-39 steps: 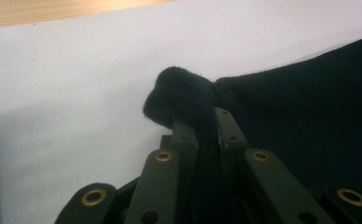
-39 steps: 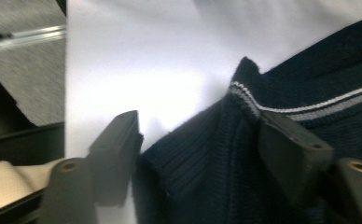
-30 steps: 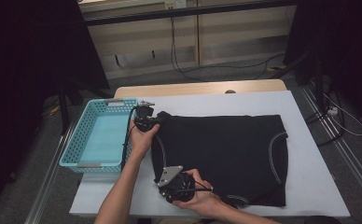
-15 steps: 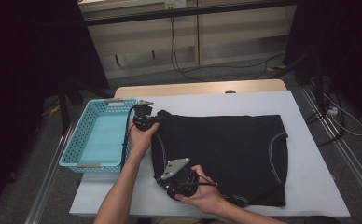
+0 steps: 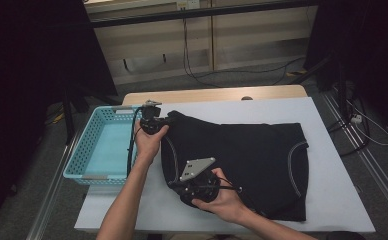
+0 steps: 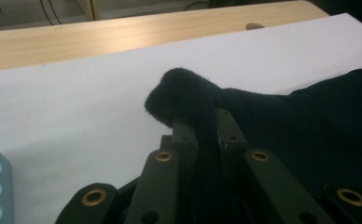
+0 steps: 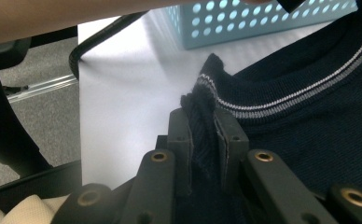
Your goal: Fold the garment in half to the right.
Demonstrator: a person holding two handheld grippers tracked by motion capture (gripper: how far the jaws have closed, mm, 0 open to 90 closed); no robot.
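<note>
A black knit garment (image 5: 242, 160) with grey-striped trim lies spread on the white table (image 5: 332, 200). My left gripper (image 5: 171, 120) is at the garment's far left corner, beside the basket. In the left gripper view it (image 6: 202, 122) is shut on a bunched fold of the black fabric (image 6: 319, 121). My right gripper (image 5: 174, 184) is at the near left edge, and its jaws have just been closing. In the right gripper view it (image 7: 206, 122) pinches the striped edge of the garment (image 7: 319, 126), raised a little off the table.
A light blue perforated basket (image 5: 102, 150) stands at the table's left edge, next to my left hand. A wooden strip (image 5: 217, 95) runs along the far side of the table. Dark floor and cables lie beyond.
My right gripper has risen and shifted slightly inward, lifting the garment's near left edge with it. The left gripper has stayed put at the far corner.
</note>
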